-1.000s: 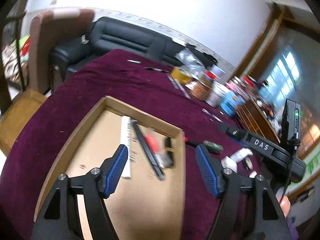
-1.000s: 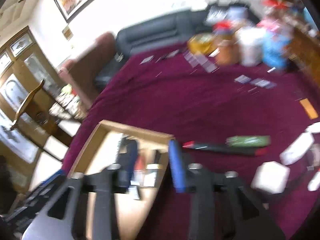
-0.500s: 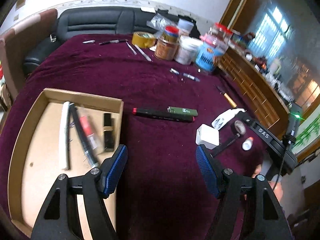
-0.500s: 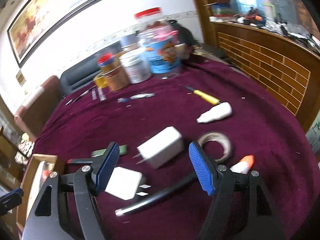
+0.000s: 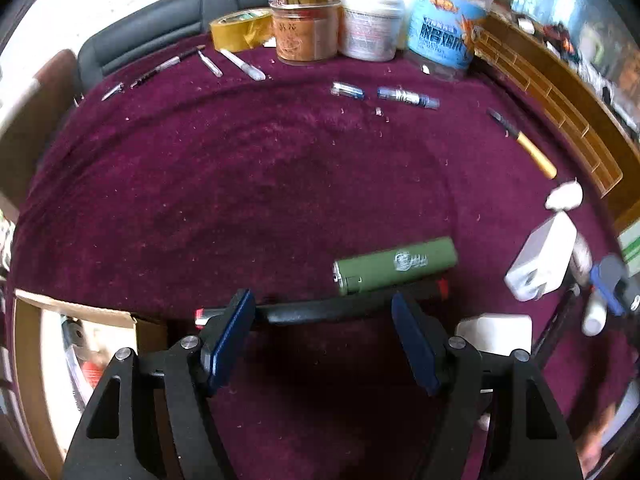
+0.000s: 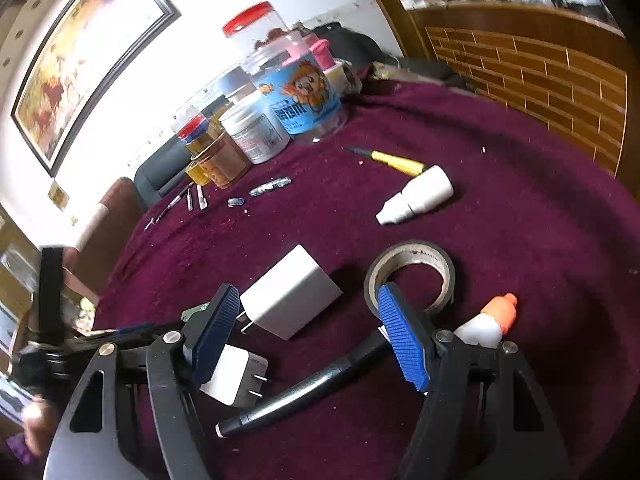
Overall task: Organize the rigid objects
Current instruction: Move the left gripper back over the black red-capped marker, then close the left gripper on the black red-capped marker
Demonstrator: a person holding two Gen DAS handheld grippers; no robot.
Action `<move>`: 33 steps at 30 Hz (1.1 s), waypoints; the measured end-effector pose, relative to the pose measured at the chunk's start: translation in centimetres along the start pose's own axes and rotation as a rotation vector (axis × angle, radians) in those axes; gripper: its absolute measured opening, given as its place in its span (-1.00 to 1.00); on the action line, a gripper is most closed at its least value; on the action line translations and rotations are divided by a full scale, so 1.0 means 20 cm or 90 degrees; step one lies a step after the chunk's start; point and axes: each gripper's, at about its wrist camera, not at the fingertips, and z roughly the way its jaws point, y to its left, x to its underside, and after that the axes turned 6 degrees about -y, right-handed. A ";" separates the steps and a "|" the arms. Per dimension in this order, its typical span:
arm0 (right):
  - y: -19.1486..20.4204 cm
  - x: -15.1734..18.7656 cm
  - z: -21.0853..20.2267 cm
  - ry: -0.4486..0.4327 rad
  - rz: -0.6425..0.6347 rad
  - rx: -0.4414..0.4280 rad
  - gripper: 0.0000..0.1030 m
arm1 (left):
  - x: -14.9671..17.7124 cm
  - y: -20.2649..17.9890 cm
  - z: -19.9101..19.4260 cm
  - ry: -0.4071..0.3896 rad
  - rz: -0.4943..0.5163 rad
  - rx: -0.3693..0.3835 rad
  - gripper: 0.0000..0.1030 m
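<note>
My left gripper (image 5: 324, 340) is open and empty, low over a long black tool with red ends (image 5: 320, 312) that lies across the gap between its fingers. A green cylinder (image 5: 396, 266) lies just beyond it. The cardboard tray (image 5: 80, 312) holding several items is at the lower left. My right gripper (image 6: 308, 336) is open and empty, above a white charger block (image 6: 290, 298) and a black pen (image 6: 304, 392). A second white charger (image 6: 236, 376) lies by its left finger. A tape ring (image 6: 412, 272) sits behind its right finger.
Jars and tubs (image 5: 368, 20) and a yellow tape roll (image 5: 240, 28) stand at the far table edge. Pens and small blades (image 5: 240, 64), two batteries (image 5: 408, 96), a yellow-handled knife (image 6: 396, 160), a white bottle (image 6: 416, 196) and an orange-capped bottle (image 6: 492, 320) lie on the maroon cloth.
My left gripper has swung right from the tray and dropped low over the black tool. My right gripper has moved closer to the white charger and the pen. Both stayed open.
</note>
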 end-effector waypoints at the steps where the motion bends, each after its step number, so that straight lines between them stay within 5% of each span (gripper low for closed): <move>1: -0.01 0.00 0.00 0.003 0.009 -0.002 0.39 | 0.02 -0.02 -0.01 0.011 0.018 0.006 0.26; 3: -0.03 0.00 0.02 0.015 0.027 -0.010 0.39 | 0.09 -0.05 -0.06 0.040 0.045 0.046 0.01; 4: -0.04 0.01 0.03 0.022 0.033 -0.013 0.39 | 0.13 -0.07 -0.06 0.069 0.042 0.085 -0.56; 5: -0.04 0.01 0.03 0.028 0.035 -0.015 0.39 | 0.19 -0.09 -0.07 0.094 0.047 0.096 -0.71; 9: -0.02 0.02 0.03 0.034 0.030 -0.016 0.40 | 0.29 -0.13 -0.20 0.050 0.069 0.081 -0.71; 12: -0.01 0.02 0.02 0.028 0.022 -0.009 0.39 | 0.26 -0.12 -0.35 -0.061 0.088 0.035 -0.67; 15: -0.02 0.02 0.03 0.030 0.025 -0.008 0.39 | 0.15 -0.03 -0.34 -0.107 0.049 -0.006 0.08; 16: -0.02 0.02 0.03 0.032 0.028 -0.009 0.39 | 0.12 -0.01 -0.32 -0.114 0.031 -0.014 0.09; 20: -0.02 0.02 0.03 0.032 0.022 -0.008 0.40 | 0.04 0.09 -0.07 -0.032 -0.043 -0.018 0.09; 23: 0.00 0.03 0.05 0.040 0.009 -0.006 0.40 | 0.06 0.13 0.03 0.039 -0.113 0.080 0.11; 26: 0.01 0.03 0.06 0.052 0.014 -0.018 0.40 | 0.12 0.09 -0.03 0.088 -0.085 0.153 0.06; 28: 0.01 0.04 0.07 0.063 0.018 -0.026 0.45 | 0.19 0.03 -0.10 0.115 -0.046 0.183 -0.13; 30: 0.02 0.04 0.06 0.061 0.015 -0.031 0.45 | 0.27 -0.01 -0.20 0.099 -0.018 0.172 -0.14; 33: 0.03 0.04 0.05 0.055 0.011 -0.031 0.45 | 0.30 -0.08 -0.30 0.017 0.053 0.082 -0.14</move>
